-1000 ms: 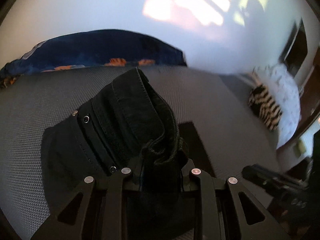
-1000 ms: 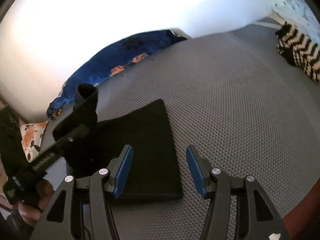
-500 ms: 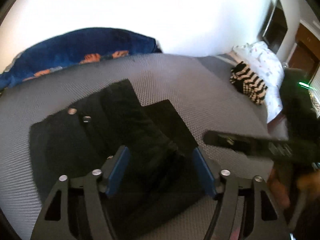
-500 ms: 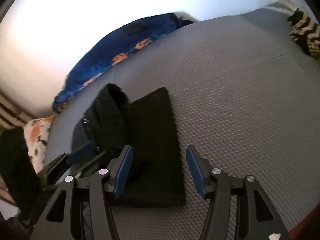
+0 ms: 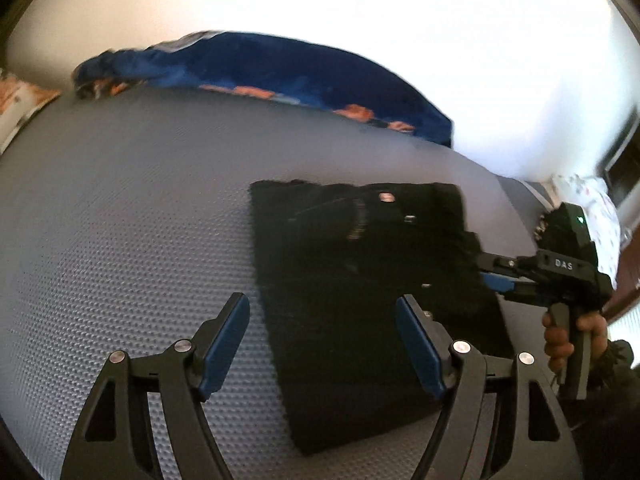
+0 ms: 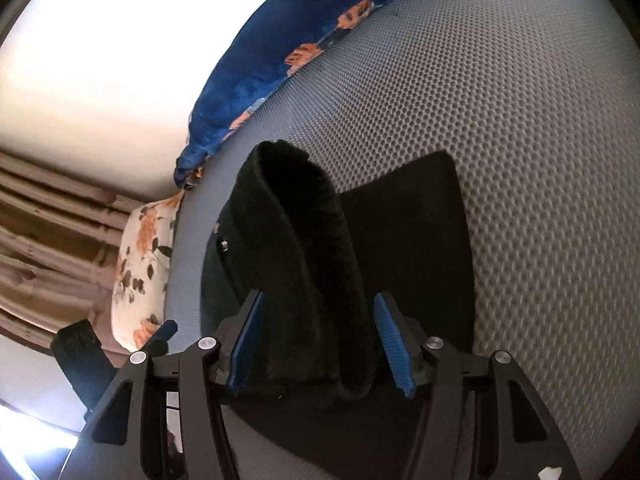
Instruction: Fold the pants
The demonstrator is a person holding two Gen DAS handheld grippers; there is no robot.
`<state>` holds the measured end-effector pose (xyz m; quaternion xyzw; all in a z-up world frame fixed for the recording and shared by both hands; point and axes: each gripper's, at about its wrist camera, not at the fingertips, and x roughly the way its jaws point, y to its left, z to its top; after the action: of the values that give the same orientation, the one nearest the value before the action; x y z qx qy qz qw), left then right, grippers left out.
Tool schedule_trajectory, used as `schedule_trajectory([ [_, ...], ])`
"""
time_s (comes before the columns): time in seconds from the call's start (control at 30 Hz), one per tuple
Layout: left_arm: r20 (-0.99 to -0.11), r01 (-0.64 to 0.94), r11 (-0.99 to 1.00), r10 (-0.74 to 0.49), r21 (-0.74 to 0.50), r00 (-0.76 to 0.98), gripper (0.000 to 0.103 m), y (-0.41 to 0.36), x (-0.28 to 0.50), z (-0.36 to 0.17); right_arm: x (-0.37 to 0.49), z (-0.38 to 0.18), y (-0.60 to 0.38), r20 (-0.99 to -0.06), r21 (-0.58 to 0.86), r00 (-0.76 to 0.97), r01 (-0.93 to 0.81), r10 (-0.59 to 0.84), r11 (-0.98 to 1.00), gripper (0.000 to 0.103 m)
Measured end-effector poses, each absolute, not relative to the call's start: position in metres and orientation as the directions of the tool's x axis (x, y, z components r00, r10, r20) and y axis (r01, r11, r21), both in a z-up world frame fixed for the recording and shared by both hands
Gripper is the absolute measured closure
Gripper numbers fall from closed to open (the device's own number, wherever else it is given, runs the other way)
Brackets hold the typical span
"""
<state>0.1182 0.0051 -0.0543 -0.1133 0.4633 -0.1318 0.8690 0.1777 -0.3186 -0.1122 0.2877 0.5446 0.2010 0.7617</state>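
Currently, from the left wrist, the black pants are lying as a folded rectangle on the grey mesh surface, while the left gripper is hovering with jaws opening and nothing pressed between them. From the right wrist, the right gripper is straddling a raised fold of cloth, jaws apart; one tidying fold probably remains

Pants: black matt cloth, slightly napped, small shiny metal rivets. Bed cover: grey textured mesh, dimpled honeycomb weave. Blanket: blue plush fleece, orange print. Left gripper: matt black plastic, blue rubbery pads, bright metal pins. Pillow: smooth floral cotton.
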Motion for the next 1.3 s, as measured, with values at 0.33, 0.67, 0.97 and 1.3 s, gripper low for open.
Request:
schedule_trajectory([
  [0.33,-0.826,0.074,0.955,-0.287,-0.288,0.486,0.027,0.007,0.130,-0.081,0.210,-0.131,-0.302,-0.652,0.723,0.267,-0.064,0.710,0.688,0.073],
  [0.67,-0.825,0.073,0.958,-0.278,-0.279,0.492,0.028,0.008,0.136,-0.082,0.162,-0.058,-0.278,-0.710,0.584,0.439,-0.069,0.550,0.809,0.093],
  [0.97,-0.820,0.144,0.957,-0.290,-0.252,0.494,0.027,-0.014,0.144,-0.083,0.134,-0.073,-0.333,-0.789,0.484,0.477,0.096,0.387,0.870,0.094],
  [1.3,-0.861,0.212,0.962,-0.252,-0.173,0.442,0.027,-0.029,0.142,-0.105,0.127,-0.081,-0.344,-0.830,0.429,0.460,0.167,0.314,0.888,0.073],
])
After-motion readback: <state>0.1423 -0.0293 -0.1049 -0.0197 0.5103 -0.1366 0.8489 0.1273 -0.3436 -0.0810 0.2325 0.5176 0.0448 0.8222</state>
